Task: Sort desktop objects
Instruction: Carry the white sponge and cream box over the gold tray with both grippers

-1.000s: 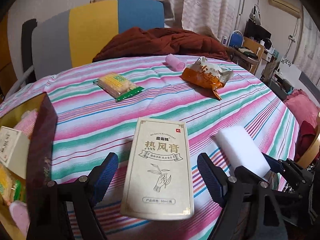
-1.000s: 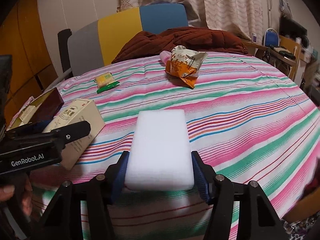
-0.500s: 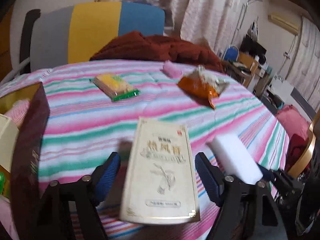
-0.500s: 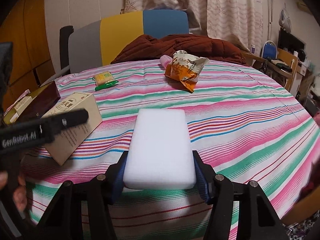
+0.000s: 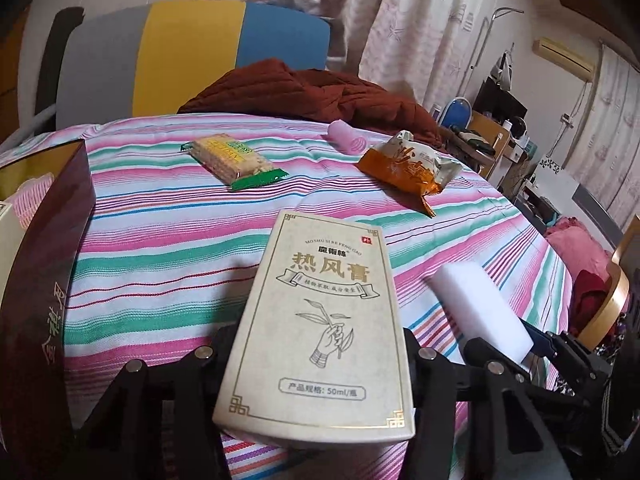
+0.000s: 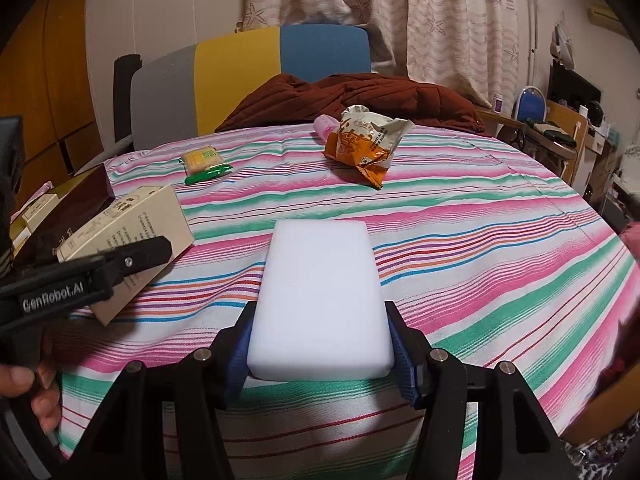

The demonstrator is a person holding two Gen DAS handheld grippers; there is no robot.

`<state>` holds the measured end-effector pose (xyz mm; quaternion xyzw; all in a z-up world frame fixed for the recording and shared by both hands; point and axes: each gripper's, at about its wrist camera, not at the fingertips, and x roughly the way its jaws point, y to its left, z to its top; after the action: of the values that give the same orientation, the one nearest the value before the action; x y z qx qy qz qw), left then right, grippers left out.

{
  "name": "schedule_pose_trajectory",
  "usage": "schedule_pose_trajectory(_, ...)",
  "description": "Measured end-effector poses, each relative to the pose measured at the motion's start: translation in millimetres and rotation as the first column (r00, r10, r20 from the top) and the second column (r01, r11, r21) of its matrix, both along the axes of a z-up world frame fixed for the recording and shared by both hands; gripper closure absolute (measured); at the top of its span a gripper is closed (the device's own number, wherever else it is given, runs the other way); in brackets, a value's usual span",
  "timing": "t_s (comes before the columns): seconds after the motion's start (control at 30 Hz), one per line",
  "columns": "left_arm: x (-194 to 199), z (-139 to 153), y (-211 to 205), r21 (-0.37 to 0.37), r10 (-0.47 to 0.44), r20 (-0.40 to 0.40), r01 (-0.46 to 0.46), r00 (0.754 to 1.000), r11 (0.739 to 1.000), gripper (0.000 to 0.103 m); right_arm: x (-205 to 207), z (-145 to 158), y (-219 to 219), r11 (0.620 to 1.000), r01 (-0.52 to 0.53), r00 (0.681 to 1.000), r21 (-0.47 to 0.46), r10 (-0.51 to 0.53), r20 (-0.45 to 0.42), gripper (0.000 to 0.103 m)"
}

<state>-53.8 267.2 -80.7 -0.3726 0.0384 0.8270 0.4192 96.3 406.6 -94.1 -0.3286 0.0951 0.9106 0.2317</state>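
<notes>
A beige carton box (image 5: 324, 320) with gold print sits between the fingers of my left gripper (image 5: 318, 342), which is shut on its sides; the blue pads are hidden behind it. From the right wrist view the same box (image 6: 132, 232) lies tilted at the left, over the striped tablecloth (image 6: 460, 240). My right gripper (image 6: 320, 356) is shut on a white sponge block (image 6: 320, 296), its blue pads pressed to both sides. The sponge (image 5: 480, 304) also shows to the right of the box.
A biscuit pack (image 5: 232, 158), a pink roll (image 5: 346, 140) and an orange snack bag (image 5: 404, 164) lie further back on the table. A dark red open box (image 5: 44, 280) holding items stands at the left edge. A brown coat (image 5: 312, 96) hangs over the chair behind.
My left gripper's jaws have come in from either side and shut on the beige box. The right gripper keeps the white sponge as before.
</notes>
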Motion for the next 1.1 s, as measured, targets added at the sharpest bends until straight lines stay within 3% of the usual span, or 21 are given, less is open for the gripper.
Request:
schedule_pose_trajectory(0.23,15,-2,-14,0.033,-0.014,-0.019,0.015,1.0,0.999,0.049,1,4,-14,0.999,-0.012,1.0,-0.039,0.011,-0.009,0.044)
schedule_pose_trajectory(0.47,38,4,-43,0.071,-0.025,0.005,0.024,1.0,0.997,0.049,-1,11,-23,0.987,-0.05,0.998,-0.155,0.044,-0.042,0.044)
schedule_pose_trajectory(0.7,53,35,-79,0.149,-0.042,-0.009,0.043,0.999,0.988,0.049,-8,31,-51,0.983,-0.11,0.991,-0.145,0.097,-0.094,0.044)
schedule_pose_trajectory(0.9,53,63,-117,0.224,0.01,-0.047,0.001,0.999,0.975,0.049,-21,53,-72,0.974,-0.18,0.977,-0.136,0.161,-0.139,0.044)
schedule_pose_trajectory(1.1,19,88,-173,0.278,0.175,-0.061,-0.152,0.983,0.949,0.049,-48,70,-102,0.952,-0.284,0.95,-0.115,0.263,-0.168,0.044)
